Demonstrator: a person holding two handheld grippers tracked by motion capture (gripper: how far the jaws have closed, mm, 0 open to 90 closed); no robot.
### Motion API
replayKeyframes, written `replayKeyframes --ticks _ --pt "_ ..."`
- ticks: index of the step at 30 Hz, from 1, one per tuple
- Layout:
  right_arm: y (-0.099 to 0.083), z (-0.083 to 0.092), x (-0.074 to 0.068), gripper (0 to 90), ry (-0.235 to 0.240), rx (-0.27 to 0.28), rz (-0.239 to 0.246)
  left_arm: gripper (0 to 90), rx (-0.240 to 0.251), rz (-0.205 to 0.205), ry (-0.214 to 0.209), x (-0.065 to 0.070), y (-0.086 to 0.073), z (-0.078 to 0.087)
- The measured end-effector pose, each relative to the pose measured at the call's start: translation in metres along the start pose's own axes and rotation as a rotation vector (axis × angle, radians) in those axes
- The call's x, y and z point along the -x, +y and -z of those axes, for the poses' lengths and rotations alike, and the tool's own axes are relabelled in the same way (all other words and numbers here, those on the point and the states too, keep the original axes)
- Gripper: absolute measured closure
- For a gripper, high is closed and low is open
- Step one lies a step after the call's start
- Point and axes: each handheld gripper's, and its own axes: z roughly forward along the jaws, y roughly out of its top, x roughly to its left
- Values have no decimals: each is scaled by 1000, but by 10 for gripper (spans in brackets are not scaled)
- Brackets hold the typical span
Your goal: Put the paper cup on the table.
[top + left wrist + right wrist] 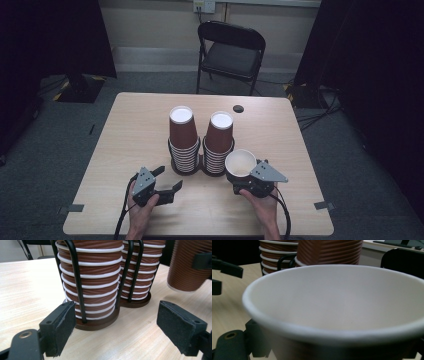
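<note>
High view: right claw (243, 176) grips a light, squashy paper cup (240, 163) at 5 o'clock; squeeze its ribbed side softly. Left claw (167, 180) gapes empty.

The paper cup (332, 307) looks matt and smooth white inside, with ribbed brown paper outside. Stacked cups (90, 282) show the same ribbed brown paper, held by glossy black metal wire (75, 277). The surface (27, 290) is pale wood-grain laminate; the fingers (65, 325) carry rough matt black padding.
</note>
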Motion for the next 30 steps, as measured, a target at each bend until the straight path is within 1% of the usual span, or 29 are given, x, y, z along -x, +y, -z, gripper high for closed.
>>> replayKeyframes --ticks 1,2,3,4,5,9,10,11,12,13,15,16,17,18,20,22,23,25,27,29,30 --pt "0 -1 2 109 -2 1 -2 156 2 -5 32 0 -2 1" --pt "0 -4 6 109 -11 -2 -5 156 5 3 36 0 -4 1" --pt "0 -5 9 110 -14 -5 -13 156 6 4 33 0 -5 2" --pt "1 -6 13 110 -19 -3 -20 155 7 15 34 0 -7 2" --pt "0 -7 15 110 -22 5 -26 155 4 15 32 -1 -8 3" --pt "-4 -12 32 111 -49 14 -96 155 6 -6 37 -1 -11 4" --pt "-4 -13 35 111 -57 19 -108 155 9 -17 25 -1 -11 3" --pt "-5 -14 39 111 -75 18 -120 155 4 -29 33 1 -10 3" --pt "-5 -15 44 111 -97 4 -126 155 11 -36 43 2 -10 3" --pt "-5 -17 47 111 -111 -3 -117 155 22 -33 47 2 -10 3" --pt "-4 -19 55 112 -127 -1 -129 154 17 -22 40 2 -10 1" --pt "-4 -21 60 112 -141 11 -135 156 19 -21 41 2 -10 1" --pt "-5 -22 63 112 -149 11 -137 155 26 -25 51 2 -10 0" --pt "-7 -26 69 112 -157 -4 -150 156 28 -27 53 2 -10 0" --pt "-9 -30 75 113 -177 -21 -143 157 47 -37 66 4 -11 1" --pt "-9 -34 79 112 -185 -17 -150 158 68 -46 78 4 -12 3" --pt "-9 -34 81 113 -199 -2 -161 157 79 -46 85 4 -12 4" --pt "-11 -35 85 112 -200 7 -189 157 92 -37 89 4 -13 5" --pt "-15 -38 88 113 -203 3 -212 156 89 -23 72 3 -13 4" --pt "-18 -40 90 113 -212 -12 -214 156 87 -20 78 2 -13 5" --pt "-20 -42 92 113 -210 -12 -225 156 88 -21 75 3 -13 5"
